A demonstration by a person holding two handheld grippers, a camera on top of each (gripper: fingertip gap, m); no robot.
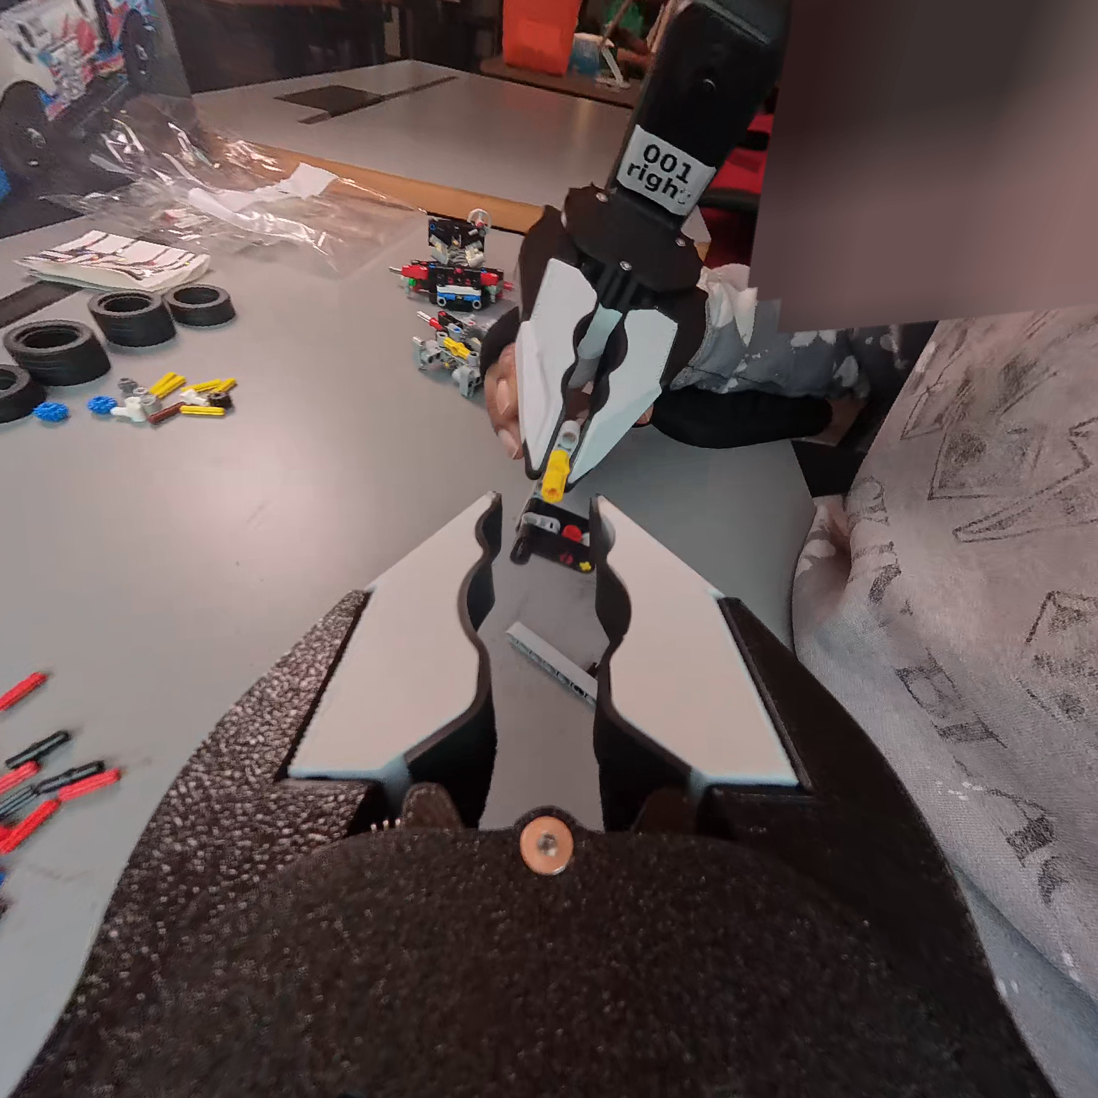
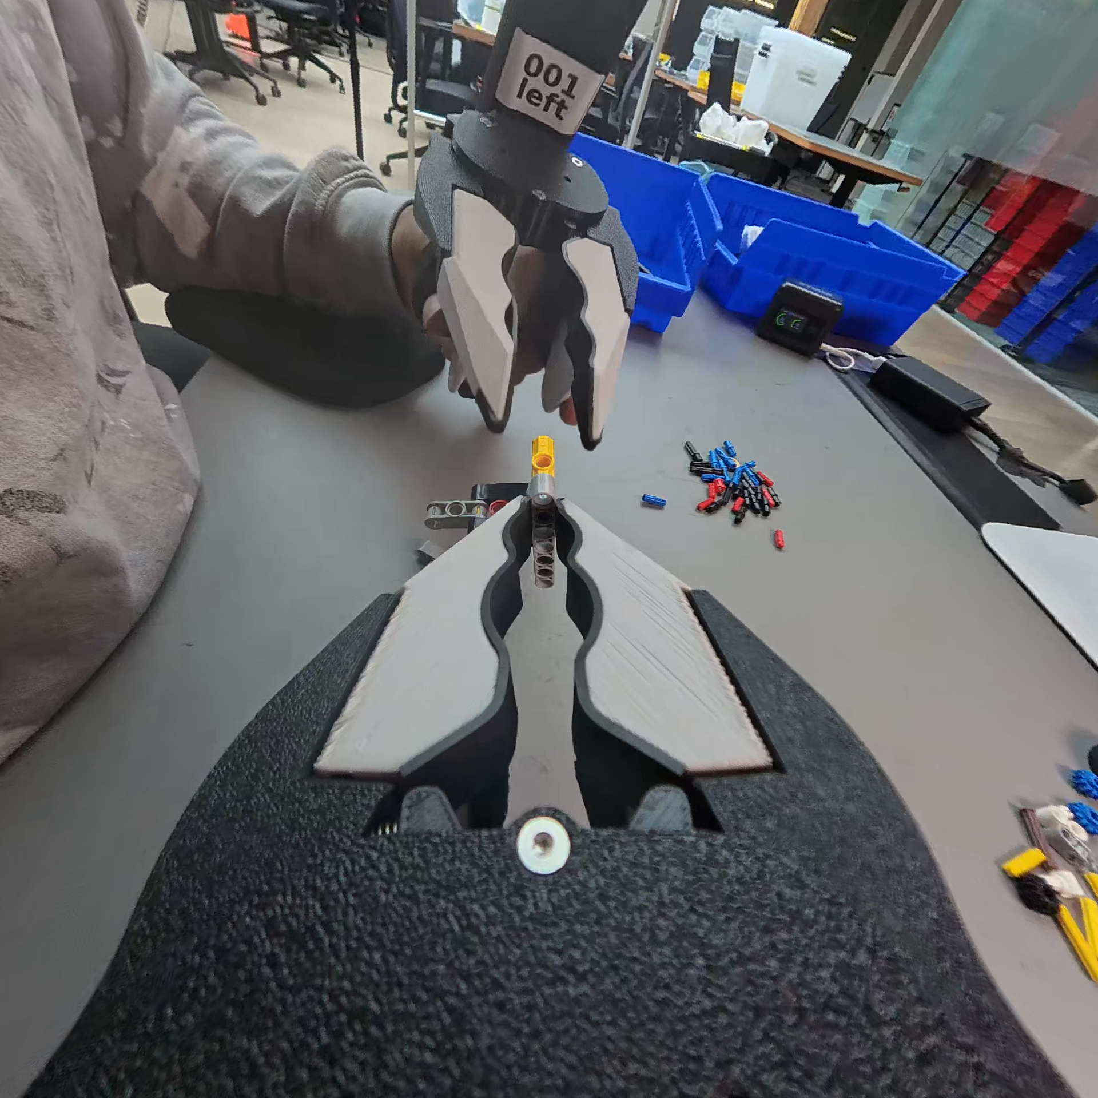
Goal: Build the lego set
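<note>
My right gripper (image 2: pixel 542 502) is shut on a grey holed beam (image 2: pixel 542 552) with a yellow connector (image 2: pixel 542 460) sticking out past its tips. It also shows in the left wrist view (image 1: pixel 555 482), pointing down at the table with the yellow connector (image 1: pixel 555 475). My left gripper (image 1: pixel 545 504) is open and empty, its tips either side of a small black lego assembly (image 1: pixel 552 538) lying on the grey table (image 1: pixel 267 535). In the right wrist view the left gripper (image 2: pixel 543 431) hovers just beyond the yellow connector, and the black assembly (image 2: pixel 469 505) lies partly hidden under my right fingers.
A loose grey beam (image 1: pixel 552 662) lies between my left fingers. Black tyres (image 1: pixel 125 309), small mixed parts (image 1: pixel 172 398), red and black pins (image 1: pixel 41 778) and built sub-assemblies (image 1: pixel 457 279) lie to the left. A pin pile (image 2: pixel 734 481), blue bins (image 2: pixel 832 261) and a person's sleeve (image 2: pixel 237 226) are near. The tips of both grippers are at nearly the same place.
</note>
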